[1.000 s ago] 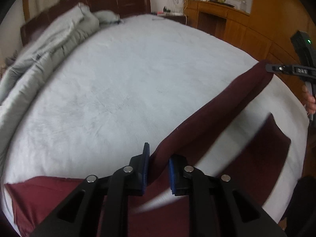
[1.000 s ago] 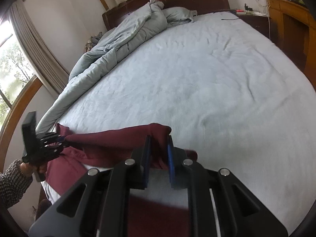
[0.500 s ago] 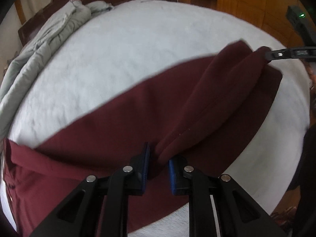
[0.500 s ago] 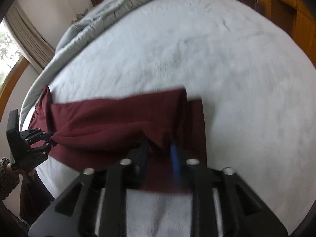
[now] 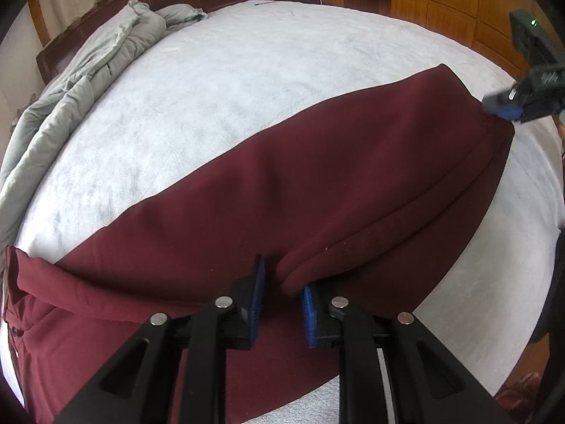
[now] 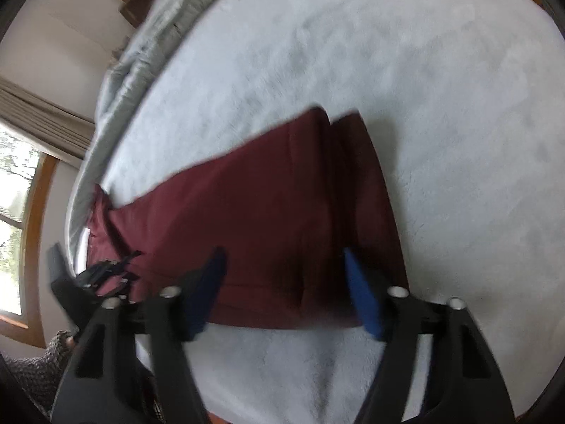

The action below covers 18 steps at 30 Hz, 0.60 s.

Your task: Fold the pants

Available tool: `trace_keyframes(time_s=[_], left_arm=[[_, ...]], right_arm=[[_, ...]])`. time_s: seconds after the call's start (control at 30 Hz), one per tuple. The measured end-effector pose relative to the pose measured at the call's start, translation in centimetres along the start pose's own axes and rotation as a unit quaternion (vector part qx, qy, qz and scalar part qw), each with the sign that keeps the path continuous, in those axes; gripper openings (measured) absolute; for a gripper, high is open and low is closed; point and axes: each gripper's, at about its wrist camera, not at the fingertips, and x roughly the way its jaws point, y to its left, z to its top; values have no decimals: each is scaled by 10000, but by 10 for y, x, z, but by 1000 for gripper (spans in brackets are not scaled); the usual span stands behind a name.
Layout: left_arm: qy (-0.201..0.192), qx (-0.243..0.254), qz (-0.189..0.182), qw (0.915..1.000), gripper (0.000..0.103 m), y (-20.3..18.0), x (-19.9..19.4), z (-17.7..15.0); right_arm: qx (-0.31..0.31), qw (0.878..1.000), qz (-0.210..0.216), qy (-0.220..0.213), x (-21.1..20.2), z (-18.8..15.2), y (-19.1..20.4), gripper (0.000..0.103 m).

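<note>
Judging by how the cloth lies, the lengthwise fold is done: one leg of the maroon pants is laid over the other, and the pair stretches as one long band across the near edge of the bed. What I reckon is left is to let go, smooth the top layer, then fold the band across its length, perhaps twice.

My left claw has its blue pads narrowly apart around a rolled fold of the top leg; whether they pinch it or have just slackened, I cannot tell. My right claw is spread wide and holds nothing, hovering over the hem end, where the two cuffs lie nearly matched, the upper one a little short of the lower.

The fabric looks thick, matte and smooth, with a soft ridge running along the near edge where the top leg has not settled flat. The waistband end bunches at the far left near the rumpled grey duvet, which lies well apart from the legs.
</note>
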Motion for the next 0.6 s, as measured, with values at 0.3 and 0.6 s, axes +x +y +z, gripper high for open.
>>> trace_keyframes(time_s=[0.3,0.6], left_arm=[[-225,-272,-159,9993,19,0,-26,12],[-61,-368,-274,9989,21,-26,-6,-10]], right_arm=[[-240,9980,-257,-533,-44,-5,10,21],[-74,9925,-1218,27,-10,-8,3,21]])
